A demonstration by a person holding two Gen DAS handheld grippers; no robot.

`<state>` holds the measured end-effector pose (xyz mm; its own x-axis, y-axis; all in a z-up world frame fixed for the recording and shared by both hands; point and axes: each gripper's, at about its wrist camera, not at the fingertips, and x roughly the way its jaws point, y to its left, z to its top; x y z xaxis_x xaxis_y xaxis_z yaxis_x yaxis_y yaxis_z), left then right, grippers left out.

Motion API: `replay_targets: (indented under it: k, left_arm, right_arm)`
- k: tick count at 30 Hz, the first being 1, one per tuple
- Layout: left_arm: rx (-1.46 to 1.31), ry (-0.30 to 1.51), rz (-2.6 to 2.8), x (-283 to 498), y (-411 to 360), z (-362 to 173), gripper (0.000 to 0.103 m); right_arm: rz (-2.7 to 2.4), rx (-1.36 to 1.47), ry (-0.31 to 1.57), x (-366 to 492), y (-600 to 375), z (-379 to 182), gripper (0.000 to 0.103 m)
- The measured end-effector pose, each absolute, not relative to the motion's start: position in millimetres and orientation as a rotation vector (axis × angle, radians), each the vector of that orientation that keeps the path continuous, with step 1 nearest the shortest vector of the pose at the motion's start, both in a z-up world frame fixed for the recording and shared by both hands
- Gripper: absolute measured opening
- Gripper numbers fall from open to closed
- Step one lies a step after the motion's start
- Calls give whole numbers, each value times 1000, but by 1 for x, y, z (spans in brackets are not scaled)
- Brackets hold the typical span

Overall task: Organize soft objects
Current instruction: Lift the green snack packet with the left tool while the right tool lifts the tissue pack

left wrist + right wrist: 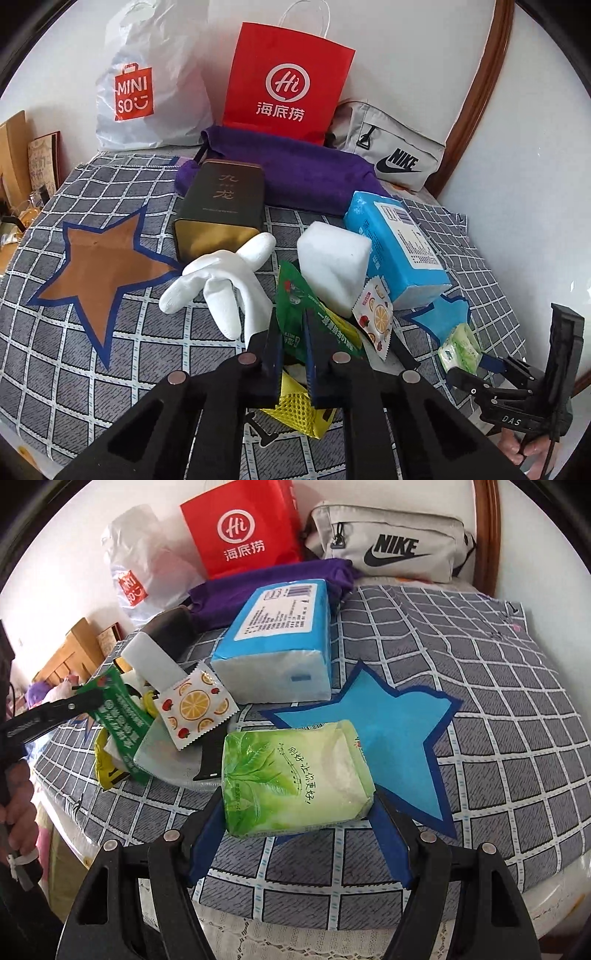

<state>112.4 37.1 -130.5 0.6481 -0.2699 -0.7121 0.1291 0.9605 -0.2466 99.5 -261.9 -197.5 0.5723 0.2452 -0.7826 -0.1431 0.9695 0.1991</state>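
Observation:
My left gripper (291, 321) is shut on a green printed sachet (295, 306), with the pads pinching its edge; the right wrist view shows the same grip on the sachet (122, 709) by the left gripper (94, 699). Under the sachet lies a yellow mesh pouch (295, 406). My right gripper (299, 799) is shut on a green tissue pack (295, 775), held just above the checked cloth beside a blue star patch (369, 731). A white glove (221, 284), a white foam block (332, 266), a blue tissue pack (395, 240) and a fruit-print sachet (375, 314) lie close together.
A dark tea tin (221, 206) and a purple cloth (295, 170) lie behind the pile. Against the wall stand a red paper bag (288, 81), a white plastic bag (147, 85) and a grey pouch (391, 147). A brown star patch (99, 266) is at the left. The table's edge (332, 923) is near.

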Motion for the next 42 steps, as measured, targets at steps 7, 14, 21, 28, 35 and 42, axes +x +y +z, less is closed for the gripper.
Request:
replay_targets:
  k: [7, 14, 21, 28, 35, 42]
  left_arm:
    - [-206, 806, -147, 98, 77, -114, 10]
    - [-272, 875, -14, 97, 127, -129, 10]
    - [-311, 946, 20, 115, 136, -153, 18]
    - [-300, 969, 116, 117, 142, -155, 59]
    - [-323, 1026, 120, 111, 128, -166, 64]
    - [-442, 1057, 118, 118, 115, -182, 64]
  right_arm:
    - [219, 113, 946, 103, -257, -201, 74]
    - [227, 97, 950, 101, -248, -200, 74]
    - [227, 80, 954, 101, -243, -200, 74]
    - [217, 78, 966, 106, -246, -201, 74]
    - [222, 82, 974, 115, -246, -205, 74]
    - [254, 62, 916, 112, -250, -192, 74]
